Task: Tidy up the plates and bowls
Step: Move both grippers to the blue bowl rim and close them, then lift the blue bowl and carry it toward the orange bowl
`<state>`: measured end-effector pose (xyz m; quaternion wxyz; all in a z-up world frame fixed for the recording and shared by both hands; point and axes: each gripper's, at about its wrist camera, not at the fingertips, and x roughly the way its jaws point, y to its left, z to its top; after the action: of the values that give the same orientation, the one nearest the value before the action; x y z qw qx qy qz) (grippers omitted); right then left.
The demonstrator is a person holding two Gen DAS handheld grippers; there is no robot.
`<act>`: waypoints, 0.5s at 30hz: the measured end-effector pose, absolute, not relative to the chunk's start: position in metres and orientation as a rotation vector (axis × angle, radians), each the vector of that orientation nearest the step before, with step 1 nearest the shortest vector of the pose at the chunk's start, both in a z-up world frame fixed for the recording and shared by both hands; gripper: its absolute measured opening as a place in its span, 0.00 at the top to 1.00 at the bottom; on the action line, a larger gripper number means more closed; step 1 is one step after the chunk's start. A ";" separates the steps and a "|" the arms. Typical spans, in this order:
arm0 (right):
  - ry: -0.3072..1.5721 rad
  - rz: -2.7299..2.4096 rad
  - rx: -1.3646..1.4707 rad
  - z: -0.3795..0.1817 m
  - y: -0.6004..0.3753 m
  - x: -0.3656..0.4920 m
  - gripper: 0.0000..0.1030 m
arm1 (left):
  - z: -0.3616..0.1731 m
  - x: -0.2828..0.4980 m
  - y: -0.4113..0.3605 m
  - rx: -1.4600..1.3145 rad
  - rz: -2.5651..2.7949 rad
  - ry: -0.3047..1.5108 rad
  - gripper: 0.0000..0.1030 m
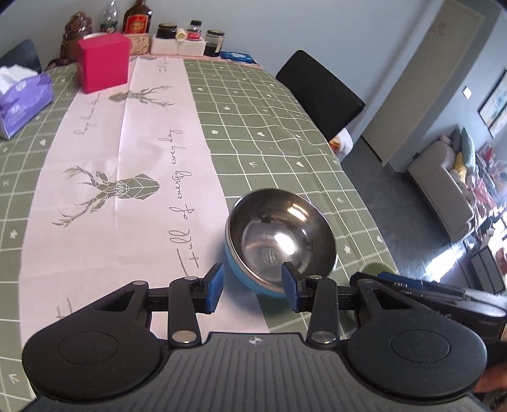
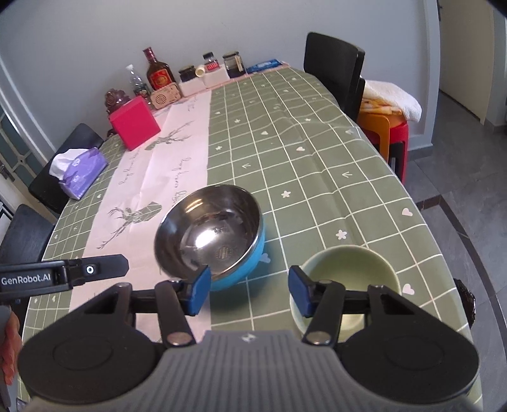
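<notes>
A steel bowl with a blue outside (image 1: 279, 234) (image 2: 209, 228) stands on the green checked tablecloth (image 1: 253, 104), at the edge of the pink runner (image 1: 104, 133). My left gripper (image 1: 253, 285) hovers just before its near wall, open, with the pads either side of that wall and not pressing on it. A pale green bowl (image 2: 348, 263) sits to the right, near the table's front edge. My right gripper (image 2: 250, 293) is open over bare cloth between the two bowls. Its right finger covers part of the green bowl. The left gripper's side (image 2: 63, 275) shows in the right wrist view.
A red box (image 1: 103, 61), a purple tissue pack (image 1: 22, 95) and bottles and jars (image 1: 136, 19) line the far end. A black chair (image 2: 332, 63) and stacked orange and red stools (image 2: 389, 133) with a towel stand by the right edge.
</notes>
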<state>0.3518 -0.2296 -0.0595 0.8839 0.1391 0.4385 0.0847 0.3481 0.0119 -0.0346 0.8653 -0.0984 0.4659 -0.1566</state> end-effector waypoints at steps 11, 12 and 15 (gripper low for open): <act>0.989 0.156 0.312 -0.087 -0.222 0.396 0.60 | -0.071 0.387 0.007 -0.239 -0.271 1.018 0.61; 0.994 0.157 0.318 -0.089 -0.223 0.397 0.62 | -0.073 0.388 0.005 -0.228 -0.268 1.020 0.64; 1.004 0.159 0.328 -0.095 -0.223 0.400 0.68 | -0.080 0.391 0.001 -0.209 -0.265 1.027 0.71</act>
<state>0.4002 -0.2234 -0.0950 0.8607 0.1564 0.4786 0.0757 0.3906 0.0015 -0.0797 0.8575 -0.0997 0.4886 -0.1261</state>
